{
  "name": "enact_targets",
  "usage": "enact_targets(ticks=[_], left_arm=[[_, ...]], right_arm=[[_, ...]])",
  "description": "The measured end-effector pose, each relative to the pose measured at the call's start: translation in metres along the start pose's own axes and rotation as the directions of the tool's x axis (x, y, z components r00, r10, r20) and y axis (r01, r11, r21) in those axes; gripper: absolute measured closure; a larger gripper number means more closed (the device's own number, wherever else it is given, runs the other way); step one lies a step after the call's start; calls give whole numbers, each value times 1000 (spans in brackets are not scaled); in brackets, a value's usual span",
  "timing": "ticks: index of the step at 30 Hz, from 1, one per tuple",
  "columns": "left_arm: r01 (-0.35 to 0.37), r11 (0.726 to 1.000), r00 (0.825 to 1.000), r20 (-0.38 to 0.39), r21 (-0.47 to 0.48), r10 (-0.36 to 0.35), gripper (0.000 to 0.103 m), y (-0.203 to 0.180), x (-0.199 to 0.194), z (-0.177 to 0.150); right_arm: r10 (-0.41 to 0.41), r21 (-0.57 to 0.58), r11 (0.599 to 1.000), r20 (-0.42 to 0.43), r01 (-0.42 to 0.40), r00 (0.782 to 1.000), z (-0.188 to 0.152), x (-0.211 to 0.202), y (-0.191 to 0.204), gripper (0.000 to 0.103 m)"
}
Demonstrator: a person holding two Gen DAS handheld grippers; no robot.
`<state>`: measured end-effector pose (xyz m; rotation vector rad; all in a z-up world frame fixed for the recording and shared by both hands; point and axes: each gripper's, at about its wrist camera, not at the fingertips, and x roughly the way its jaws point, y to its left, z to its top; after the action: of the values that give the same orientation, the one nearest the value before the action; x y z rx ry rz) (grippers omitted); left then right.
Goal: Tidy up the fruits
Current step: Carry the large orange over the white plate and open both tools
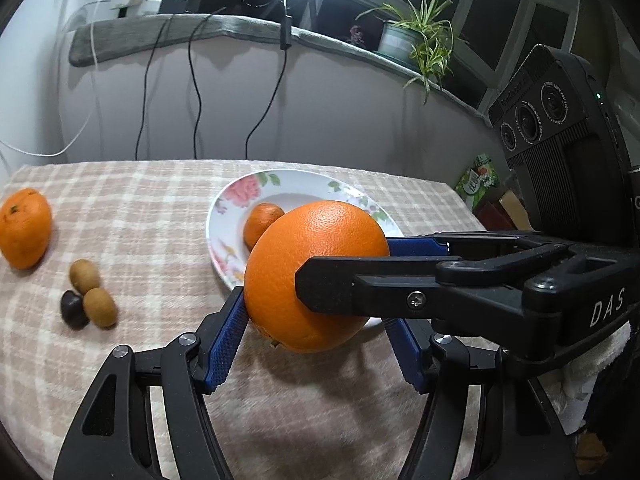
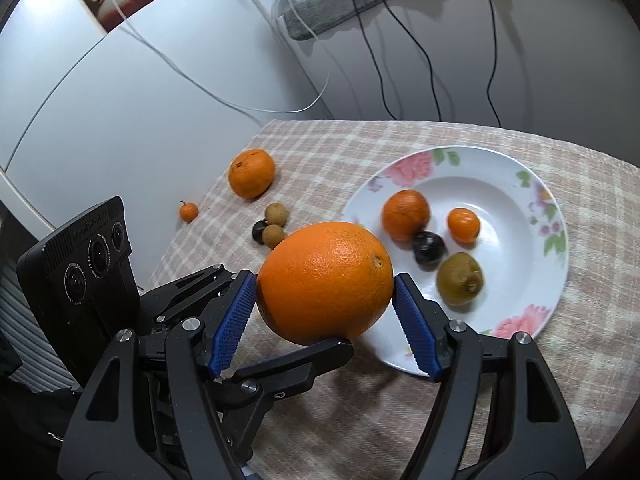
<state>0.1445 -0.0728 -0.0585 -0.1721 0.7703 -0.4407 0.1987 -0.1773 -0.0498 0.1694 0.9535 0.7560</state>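
Observation:
A large orange [image 1: 316,256] [image 2: 324,280] hangs above the checked cloth, just in front of the flowered plate [image 1: 224,216] [image 2: 560,264]. Both grippers are shut on the orange. My left gripper [image 1: 314,308] clamps it from below in its own view, and my right gripper [image 1: 344,264] reaches in from the right. In the right wrist view, my right gripper [image 2: 325,278] presses on its two sides while the left gripper [image 2: 292,310] comes in from the lower left. On the plate lie a mandarin [image 2: 405,214], a small orange [image 2: 463,224], a dark fruit [image 2: 428,247] and a kiwi [image 2: 460,278].
On the cloth to the left lie a mandarin [image 1: 25,227] [image 2: 251,173], a tiny orange [image 2: 188,211], two brown longans [image 1: 84,276] [image 2: 276,214] and a dark fruit [image 1: 74,309]. Cables hang down the wall behind. A potted plant [image 1: 416,36] stands on the ledge.

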Motion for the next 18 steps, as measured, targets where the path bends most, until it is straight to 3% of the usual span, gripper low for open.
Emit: enact_targets(ticks=[13,18], left_arm=[[-10,1000,999,-31,9,10,36,-4,16,2],[-37,999,999,18,5,37,31,-1,4,6]], right_arm=[[-7,53,999,1,7,1000,-1,1,-19,30],[-47,62,997,40,44,998,1,-11,-21,24]])
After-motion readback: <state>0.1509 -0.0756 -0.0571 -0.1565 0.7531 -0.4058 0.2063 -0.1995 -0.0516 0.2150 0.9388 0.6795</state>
